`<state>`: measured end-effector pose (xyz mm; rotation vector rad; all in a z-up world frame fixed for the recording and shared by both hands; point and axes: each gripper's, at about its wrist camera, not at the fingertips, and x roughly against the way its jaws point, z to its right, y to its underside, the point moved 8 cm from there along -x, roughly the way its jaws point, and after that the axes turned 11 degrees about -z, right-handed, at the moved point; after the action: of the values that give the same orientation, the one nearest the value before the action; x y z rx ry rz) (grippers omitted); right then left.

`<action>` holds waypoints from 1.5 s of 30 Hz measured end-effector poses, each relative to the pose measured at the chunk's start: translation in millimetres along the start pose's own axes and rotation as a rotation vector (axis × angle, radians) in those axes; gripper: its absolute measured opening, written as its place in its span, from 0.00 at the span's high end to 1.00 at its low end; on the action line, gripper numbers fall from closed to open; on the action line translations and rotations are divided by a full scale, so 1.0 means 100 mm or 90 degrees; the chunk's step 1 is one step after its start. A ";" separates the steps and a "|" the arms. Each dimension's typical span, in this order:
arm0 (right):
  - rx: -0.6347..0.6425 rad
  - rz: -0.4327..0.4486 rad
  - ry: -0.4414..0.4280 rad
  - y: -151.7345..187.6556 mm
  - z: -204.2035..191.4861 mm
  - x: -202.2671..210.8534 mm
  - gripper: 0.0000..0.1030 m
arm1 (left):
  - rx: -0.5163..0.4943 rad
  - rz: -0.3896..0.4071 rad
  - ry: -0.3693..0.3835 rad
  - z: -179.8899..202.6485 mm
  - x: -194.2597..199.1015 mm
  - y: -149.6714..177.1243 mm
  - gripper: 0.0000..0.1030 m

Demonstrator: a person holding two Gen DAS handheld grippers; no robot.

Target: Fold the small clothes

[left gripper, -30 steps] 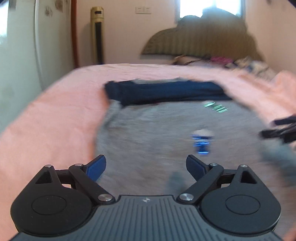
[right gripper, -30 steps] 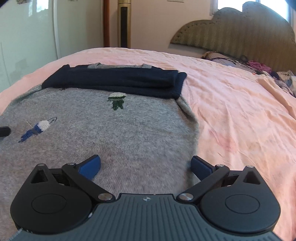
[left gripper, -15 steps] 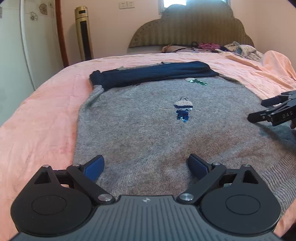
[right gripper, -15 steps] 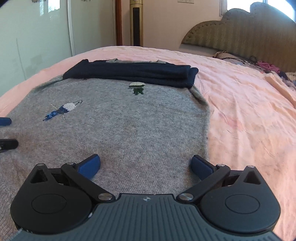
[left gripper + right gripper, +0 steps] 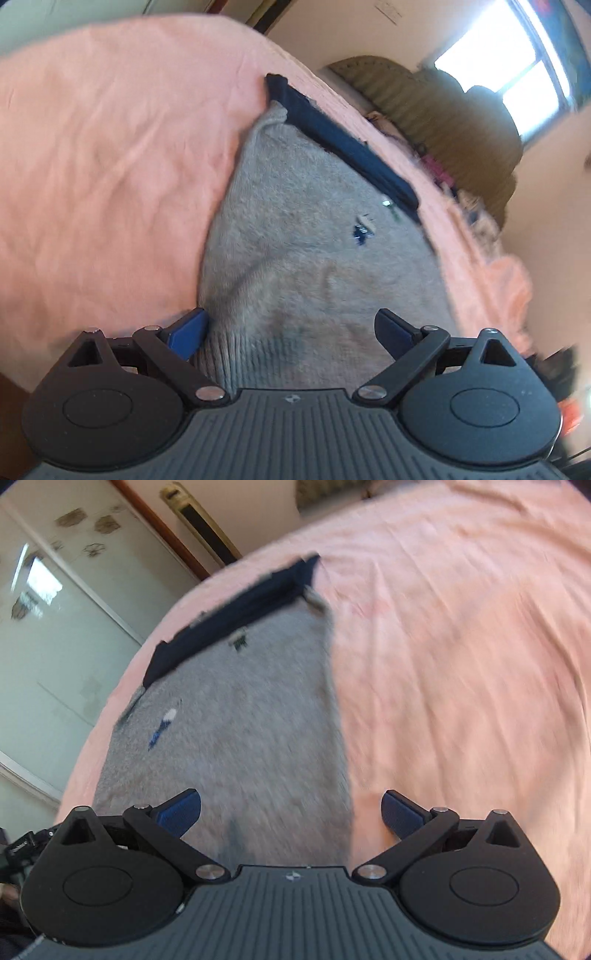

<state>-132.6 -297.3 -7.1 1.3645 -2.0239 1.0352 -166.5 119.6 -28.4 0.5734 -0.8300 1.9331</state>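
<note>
Grey sweater [image 5: 317,258] flat on pink bedspread [image 5: 103,177], navy band toward the headboard; left gripper [image 5: 291,332] and right gripper [image 5: 291,812], jaws spread and empty, straddle its near hem corners: pre-grasp step, next likely pinch both corners and fold.

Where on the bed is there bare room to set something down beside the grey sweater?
Bare pink sheet lies wide along the grey sweater on its right edge, and more along its left edge. The far end is crowded: the navy folded sleeves cross the sweater, and loose clothes sit by the headboard.
</note>
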 end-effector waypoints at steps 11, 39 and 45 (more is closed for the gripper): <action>-0.133 -0.186 -0.234 0.30 -0.03 -0.08 0.04 | 0.117 -0.134 0.175 0.07 -0.24 0.13 0.24; -0.098 0.058 -0.379 -2.35 -0.41 -0.45 0.89 | -0.086 0.062 0.094 0.88 -0.78 -2.87 0.92; -0.186 0.062 -0.357 -3.44 -0.04 -1.33 0.89 | -0.085 0.061 -0.025 0.72 -1.72 -3.82 0.91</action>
<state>235.5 -294.0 7.1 1.5193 -2.5371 0.3797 255.4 100.0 23.1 0.5014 -1.0192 1.9405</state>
